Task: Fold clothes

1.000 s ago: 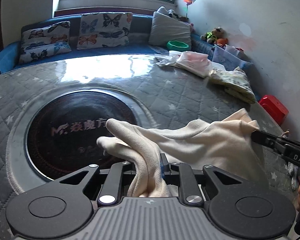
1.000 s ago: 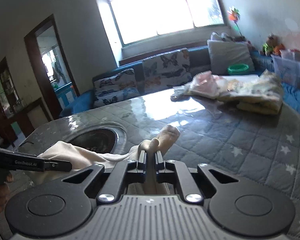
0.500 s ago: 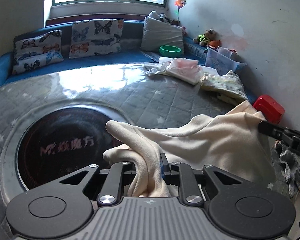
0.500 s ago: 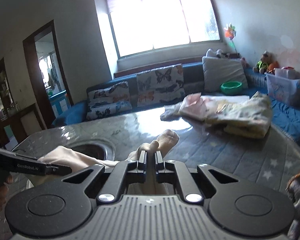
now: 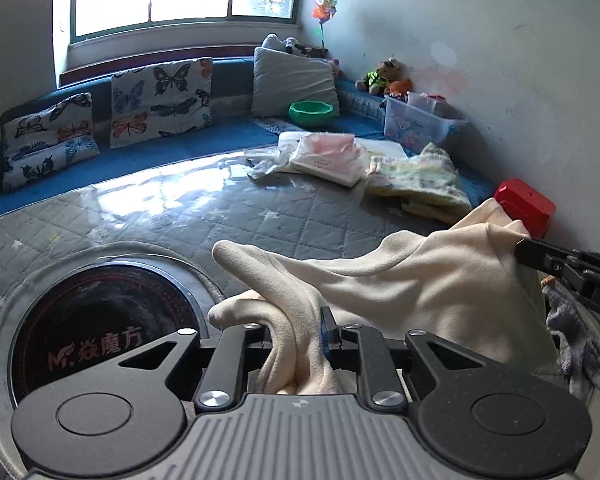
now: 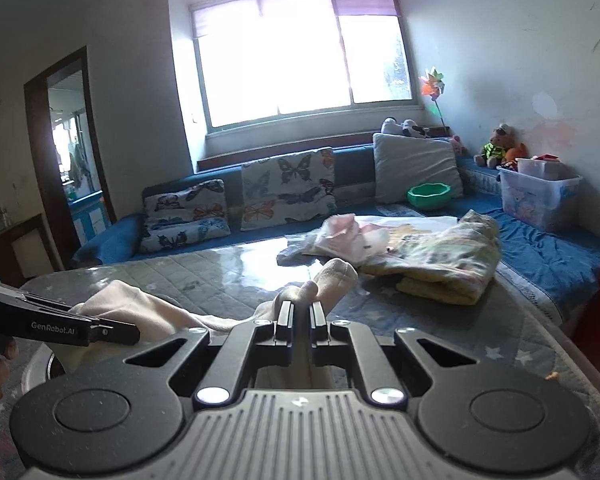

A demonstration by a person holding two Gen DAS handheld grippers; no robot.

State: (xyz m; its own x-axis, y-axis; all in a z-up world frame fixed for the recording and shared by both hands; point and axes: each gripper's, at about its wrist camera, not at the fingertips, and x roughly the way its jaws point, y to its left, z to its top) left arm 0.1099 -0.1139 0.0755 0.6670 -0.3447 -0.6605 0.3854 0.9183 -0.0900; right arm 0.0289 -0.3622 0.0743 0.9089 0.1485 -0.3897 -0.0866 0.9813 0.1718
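Note:
A cream garment (image 5: 420,284) hangs stretched between my two grippers above the quilted grey table (image 5: 228,216). My left gripper (image 5: 300,332) is shut on one bunched end of it. My right gripper (image 6: 302,312) is shut on the other end, which sticks out past its fingers (image 6: 334,276). In the left wrist view the right gripper (image 5: 518,250) shows at the right edge, pinching the cloth. In the right wrist view the left gripper (image 6: 134,332) shows at the left, and the cloth (image 6: 148,308) sags between them.
A round dark cooktop (image 5: 96,332) is set into the table at the left. A pile of pink and white clothes (image 5: 324,156) and a folded yellow garment (image 5: 420,184) lie at the far right. A red stool (image 5: 524,204) stands by the wall. A blue sofa (image 5: 140,144) runs behind.
Both grippers have risen and tilted up with the garment still held. The table and cooktop sit lower in view, and more of the window and wall shows.

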